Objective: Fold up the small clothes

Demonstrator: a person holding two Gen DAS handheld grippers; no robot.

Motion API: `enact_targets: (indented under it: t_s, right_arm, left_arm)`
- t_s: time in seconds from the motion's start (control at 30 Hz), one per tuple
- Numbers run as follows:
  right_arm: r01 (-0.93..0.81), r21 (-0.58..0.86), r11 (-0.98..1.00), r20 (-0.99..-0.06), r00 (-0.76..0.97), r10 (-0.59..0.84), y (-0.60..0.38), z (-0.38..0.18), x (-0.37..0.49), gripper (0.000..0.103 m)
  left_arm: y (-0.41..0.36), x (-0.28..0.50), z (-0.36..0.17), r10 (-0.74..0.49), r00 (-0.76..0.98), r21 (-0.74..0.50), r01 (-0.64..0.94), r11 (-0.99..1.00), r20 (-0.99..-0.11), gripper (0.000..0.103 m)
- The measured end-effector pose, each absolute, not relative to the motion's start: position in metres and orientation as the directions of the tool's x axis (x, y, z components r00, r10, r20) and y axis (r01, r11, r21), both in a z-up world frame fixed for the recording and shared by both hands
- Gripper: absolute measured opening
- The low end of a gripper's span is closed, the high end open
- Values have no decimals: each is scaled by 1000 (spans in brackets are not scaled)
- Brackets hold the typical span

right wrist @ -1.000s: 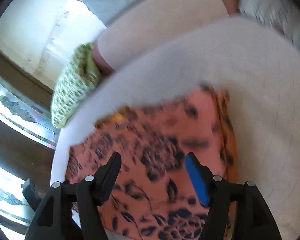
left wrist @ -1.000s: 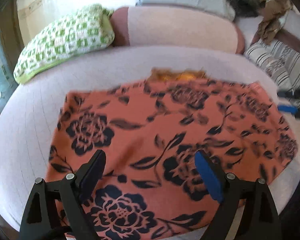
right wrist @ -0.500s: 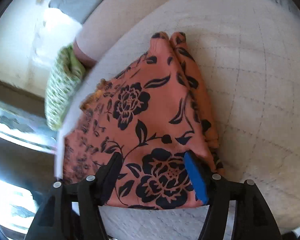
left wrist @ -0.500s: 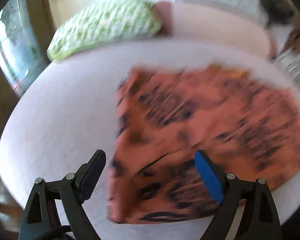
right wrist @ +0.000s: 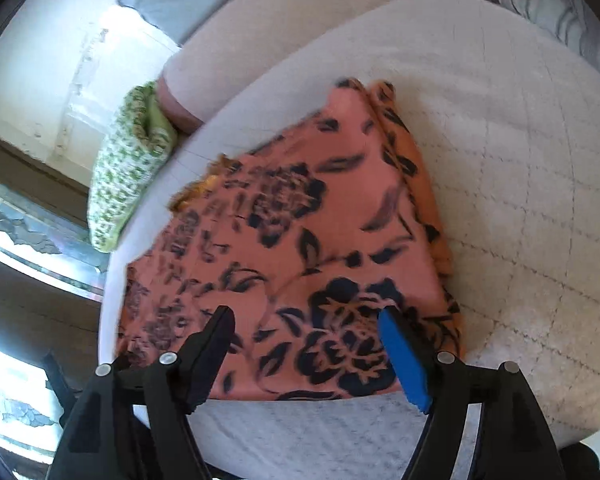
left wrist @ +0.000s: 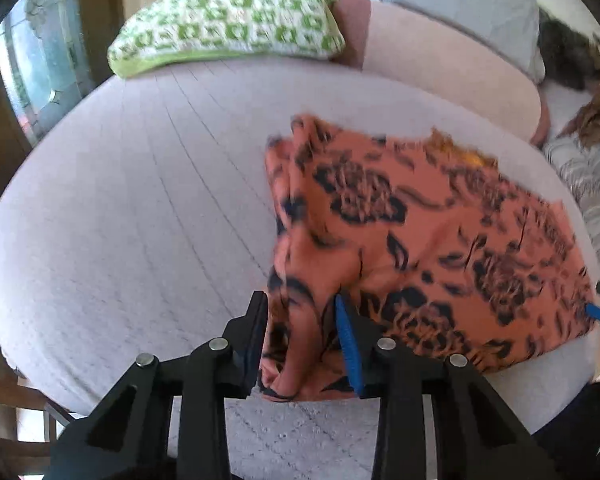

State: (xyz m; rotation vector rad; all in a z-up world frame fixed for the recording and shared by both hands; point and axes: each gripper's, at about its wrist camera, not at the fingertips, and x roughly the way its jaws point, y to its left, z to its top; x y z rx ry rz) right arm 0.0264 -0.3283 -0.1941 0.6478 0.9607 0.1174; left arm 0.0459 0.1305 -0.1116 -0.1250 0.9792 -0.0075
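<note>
Left gripper (left wrist: 302, 328), jaws just closing, pinches the orange flowered cloth's (left wrist: 420, 240) bunched near-left corner at lower centre; the cloth runs up-right across the bed (left wrist: 140, 200). Right gripper (right wrist: 306, 354) hovers open over its opposite corner.

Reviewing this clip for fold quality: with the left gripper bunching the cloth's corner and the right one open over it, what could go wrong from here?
1. The left gripper, whose jaws have just been closing, pinches a bunched wad of the cloth; pulling it may crease the fold or drag extra layers along.
2. The right gripper is open and pins nothing, so the whole cloth could slide across the cushion.
3. The cloth's near edge lies close to the cushion's front; a tug might pull it off.
</note>
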Motion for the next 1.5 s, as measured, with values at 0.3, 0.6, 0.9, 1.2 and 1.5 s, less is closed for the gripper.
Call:
enact_targets:
  t_s: [0.3,0.6,0.9,1.2,1.5]
  right_arm:
    - [188,565,803,-727,574,377,-334,-211,26,78]
    - [174,598,782,-705,578,411,-346,-212,19,78]
    - [220,662,716,-634,674,379,-352,-185,-19,78]
    - [430,669,606,-697,645,312,-382,-207,-39,78]
    - [478,772,419,-623,698,353,-359,-232,-35,78]
  left_arm:
    - [135,157,-102,-107,580,-140,-13,990,-807,57]
    - [139,209,-125,-41,530,-40,12,999,-847,26]
    - [89,94,-58,-57,712,-26,55,998,-700,76]
    - [-4,62,-92,-124,653,-24,160,987,-747,76]
    - [-36,105,-125,-83,571,20,173,985,-817,76]
